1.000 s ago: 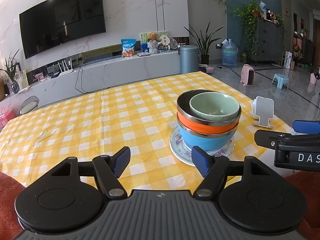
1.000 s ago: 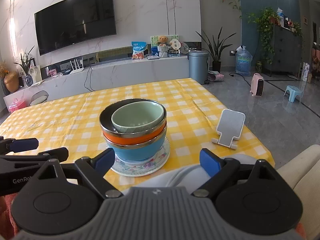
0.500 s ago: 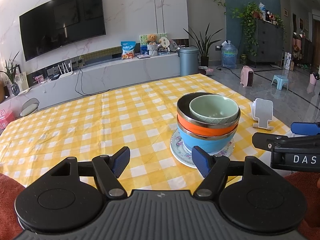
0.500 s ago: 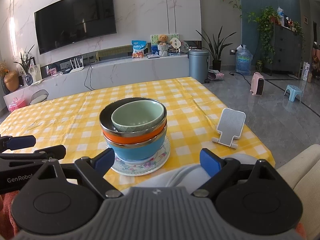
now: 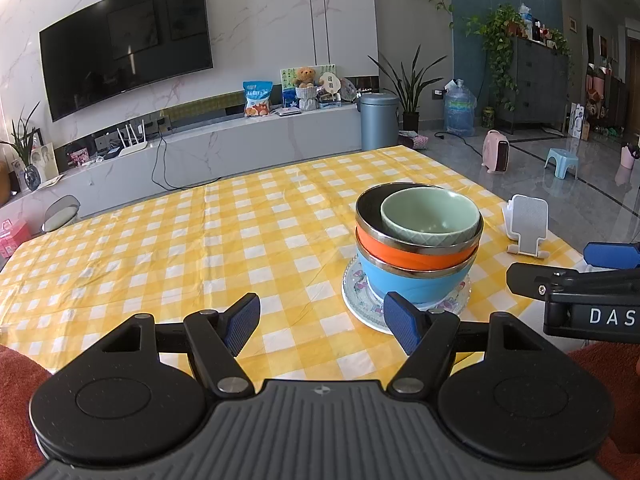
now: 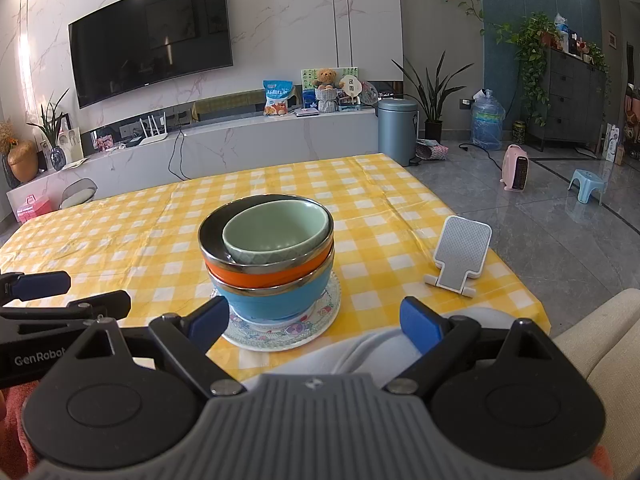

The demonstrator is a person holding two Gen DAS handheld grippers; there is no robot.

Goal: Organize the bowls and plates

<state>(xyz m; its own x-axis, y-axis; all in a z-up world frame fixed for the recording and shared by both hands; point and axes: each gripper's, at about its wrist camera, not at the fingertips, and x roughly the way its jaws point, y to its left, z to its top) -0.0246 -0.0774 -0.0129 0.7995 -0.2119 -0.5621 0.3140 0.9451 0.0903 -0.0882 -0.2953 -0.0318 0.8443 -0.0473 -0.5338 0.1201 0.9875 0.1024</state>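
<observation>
Item: nested stack, one count. Green bowl (image 5: 430,216) sits inside orange bowl (image 5: 416,250), which sits inside blue bowl (image 5: 416,282); all three stand on a floral plate (image 5: 360,300) on the yellow checked tablecloth (image 5: 200,248).

Location: just ahead of the left gripper (image 5: 322,320) and off to its right, the blue pad (image 5: 402,322) of its right finger overlapping the plate's near rim in that view. Ahead of the right gripper (image 6: 316,322) and slightly to its left.

Grippers: both spread wide, holding nothing, fingers apart from the stack.

Step, as judged: stacking looks complete, with no loose plates or bowls visible on the cloth; both tools hang back at the near table edge. Any further move would call for gripping the plate rim, not a bowl, since the green bowl sits tilted and loose.

View differences: the right wrist view shows the phone stand (image 6: 462,256) in full, ahead and right, plus a pale clothed knee beneath the fingers and the left tool's side at its left edge. The left wrist view shows more bare cloth leftward and the right tool's side at its right edge.
</observation>
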